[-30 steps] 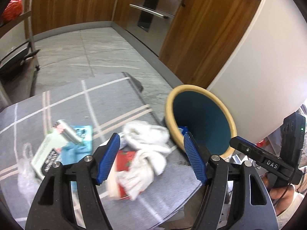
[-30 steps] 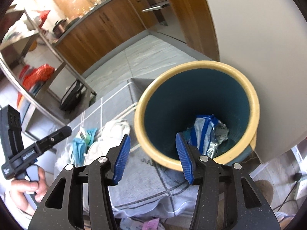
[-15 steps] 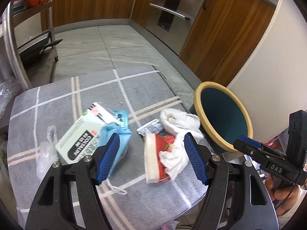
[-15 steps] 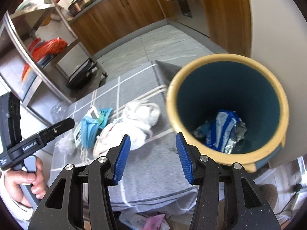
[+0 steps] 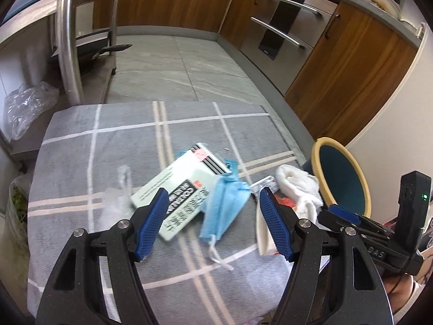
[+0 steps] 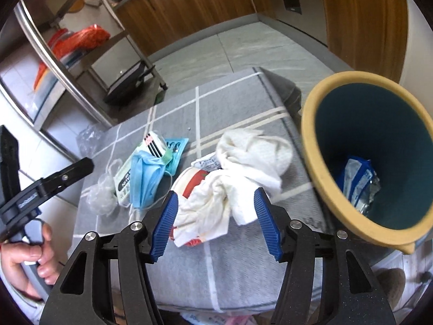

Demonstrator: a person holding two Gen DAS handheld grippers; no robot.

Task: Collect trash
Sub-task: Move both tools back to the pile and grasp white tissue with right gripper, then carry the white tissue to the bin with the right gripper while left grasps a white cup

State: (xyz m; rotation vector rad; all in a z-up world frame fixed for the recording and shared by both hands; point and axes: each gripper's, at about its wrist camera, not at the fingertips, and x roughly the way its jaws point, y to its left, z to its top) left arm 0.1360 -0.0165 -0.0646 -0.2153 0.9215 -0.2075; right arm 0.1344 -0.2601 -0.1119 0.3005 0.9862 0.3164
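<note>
Trash lies on a grey checked cloth. My left gripper hangs open above a pale green box and a blue face mask. Crumpled white tissue drapes over a red-and-white paper cup. My right gripper hovers over that tissue, its jaws opening, nothing between them. A yellow-rimmed teal bin at the right holds a blue-silver wrapper.
Clear plastic wrap lies left of the box. A metal shelf rack stands at the left. Wooden cabinets and a tiled floor lie beyond. A hand grips the left tool's handle.
Both grippers have swung left, away from the bin and over the trash. The left now frames the box and mask. The right now frames the tissue, its jaws wider.
</note>
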